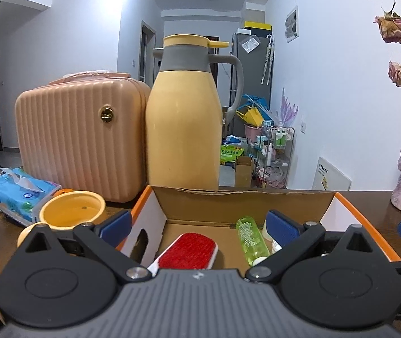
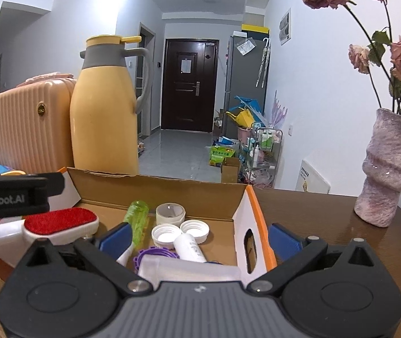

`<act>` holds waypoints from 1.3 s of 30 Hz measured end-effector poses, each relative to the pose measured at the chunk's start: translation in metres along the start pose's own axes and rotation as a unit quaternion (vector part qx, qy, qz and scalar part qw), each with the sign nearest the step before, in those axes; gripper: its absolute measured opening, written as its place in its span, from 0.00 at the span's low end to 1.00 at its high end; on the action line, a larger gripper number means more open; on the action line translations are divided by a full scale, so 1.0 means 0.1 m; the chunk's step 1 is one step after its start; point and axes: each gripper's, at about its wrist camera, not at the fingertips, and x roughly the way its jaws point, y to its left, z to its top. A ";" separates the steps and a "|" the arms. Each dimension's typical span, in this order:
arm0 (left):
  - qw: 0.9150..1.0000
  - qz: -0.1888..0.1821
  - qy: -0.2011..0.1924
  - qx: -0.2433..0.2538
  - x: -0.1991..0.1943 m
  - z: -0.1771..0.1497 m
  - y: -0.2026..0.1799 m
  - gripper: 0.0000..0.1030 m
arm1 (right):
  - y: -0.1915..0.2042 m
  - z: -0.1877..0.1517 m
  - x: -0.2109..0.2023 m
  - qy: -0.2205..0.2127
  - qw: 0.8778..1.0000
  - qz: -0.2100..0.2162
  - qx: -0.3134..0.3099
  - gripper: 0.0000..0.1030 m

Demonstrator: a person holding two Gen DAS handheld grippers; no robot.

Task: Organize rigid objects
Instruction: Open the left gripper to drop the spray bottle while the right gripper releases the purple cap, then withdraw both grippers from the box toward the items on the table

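Observation:
An open cardboard box (image 1: 245,202) with orange-edged white side walls stands on the dark wooden table. In it lie a red lint brush (image 1: 187,250) with a white handle, a green bottle (image 1: 252,239), white caps (image 2: 166,233), a white ring (image 2: 170,212), a white tube (image 2: 190,249), a purple ring (image 2: 141,259) and a translucent container (image 2: 189,267). My left gripper (image 1: 199,226) is open and straddles the box's left wall (image 1: 147,225). My right gripper (image 2: 200,240) is open and straddles the right wall (image 2: 245,219). Neither holds anything.
A yellow thermos jug (image 1: 183,118) and a pink ribbed case (image 1: 82,138) stand right behind the box. A yellow cup (image 1: 72,211) and a tissue pack (image 1: 20,194) lie to the left. At the table's right edge stands a pink vase (image 2: 383,174) with dried roses.

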 end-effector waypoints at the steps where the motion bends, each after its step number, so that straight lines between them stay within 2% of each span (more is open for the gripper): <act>1: 1.000 0.001 0.000 0.000 -0.02 0.00 0.01 1.00 | -0.01 -0.01 -0.03 -0.001 1.000 -0.002 0.000 1.00; 19: 1.000 0.003 -0.013 -0.002 -0.48 -0.15 0.20 1.00 | 0.00 -0.15 -0.54 -0.009 1.000 0.000 0.017 1.00; 39: 0.999 -0.006 -0.033 0.004 -1.23 -0.45 0.29 1.00 | -0.04 -0.48 -1.24 -0.023 0.999 -0.010 0.035 1.00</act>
